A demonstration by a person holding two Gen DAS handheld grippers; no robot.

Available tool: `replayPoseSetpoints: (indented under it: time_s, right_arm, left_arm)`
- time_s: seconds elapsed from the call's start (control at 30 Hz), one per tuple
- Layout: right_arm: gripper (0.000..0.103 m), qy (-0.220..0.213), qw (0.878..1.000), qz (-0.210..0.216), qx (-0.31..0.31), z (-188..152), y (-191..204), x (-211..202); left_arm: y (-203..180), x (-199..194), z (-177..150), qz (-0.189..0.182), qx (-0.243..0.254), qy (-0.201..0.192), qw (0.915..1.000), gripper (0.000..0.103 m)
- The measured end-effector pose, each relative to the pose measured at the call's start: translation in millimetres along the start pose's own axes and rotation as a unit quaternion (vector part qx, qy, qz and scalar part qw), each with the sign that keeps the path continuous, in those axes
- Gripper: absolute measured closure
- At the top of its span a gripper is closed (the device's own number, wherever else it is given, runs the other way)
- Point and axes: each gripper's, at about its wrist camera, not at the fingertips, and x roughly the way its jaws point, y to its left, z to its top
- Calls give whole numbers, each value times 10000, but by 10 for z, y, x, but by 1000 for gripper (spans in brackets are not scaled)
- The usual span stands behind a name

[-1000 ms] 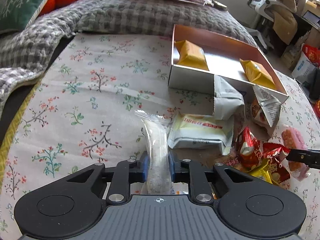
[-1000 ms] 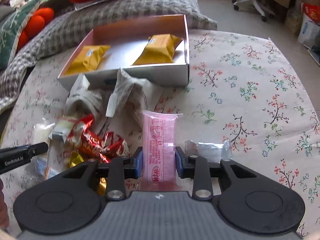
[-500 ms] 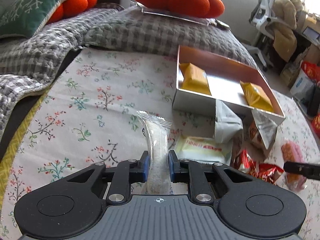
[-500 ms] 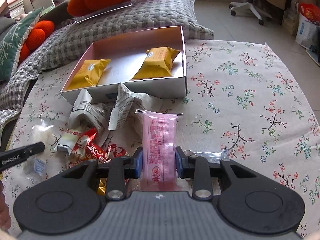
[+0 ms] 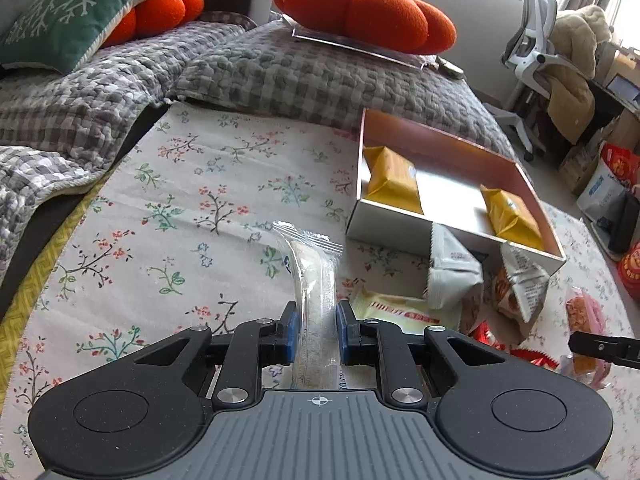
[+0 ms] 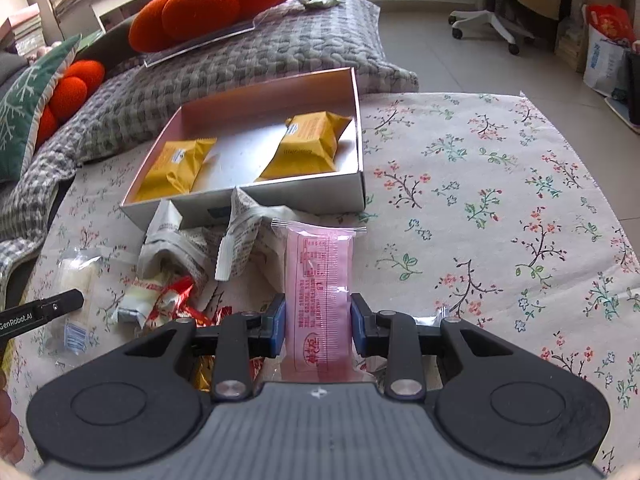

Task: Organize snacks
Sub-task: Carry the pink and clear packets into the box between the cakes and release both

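Observation:
My left gripper (image 5: 316, 332) is shut on a clear-wrapped pale snack bar (image 5: 314, 276), held above the floral cloth. My right gripper (image 6: 318, 328) is shut on a pink wrapped snack (image 6: 320, 280). An open box (image 5: 452, 152) (image 6: 360, 132) with two yellow packets (image 5: 394, 178) (image 6: 312, 144) stands ahead of both. In front of the box lie grey-white packets (image 6: 240, 236) (image 5: 452, 268), red candies (image 6: 176, 304) and a cream packet (image 5: 404, 312). The right gripper's tip (image 5: 600, 348) shows at the left view's right edge with the pink snack (image 5: 580, 312).
The floral cloth (image 6: 500, 208) covers the table. A grey checked blanket (image 5: 280, 68) with orange pumpkin cushions (image 5: 360, 4) lies behind the box. An office chair (image 5: 536, 32) and bags stand at the far right.
Both grippers have risen and pulled back with their snacks; the box and the snack pile look farther away and more of the sofa shows.

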Motion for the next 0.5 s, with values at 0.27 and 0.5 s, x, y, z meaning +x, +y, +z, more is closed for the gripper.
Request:
replayPoseSetpoints:
  time_s: [0.27,0.5]
  right_arm:
    - [74,-202,9994,116,259,150,-72,-52]
    - [74,-354,9972,521,408,471,-21,-30]
  left_arm:
    - [-152,-56,176,-311,-1,-194,9993,86]
    - [-405,45,544,-744,-43,-356,9966,86]
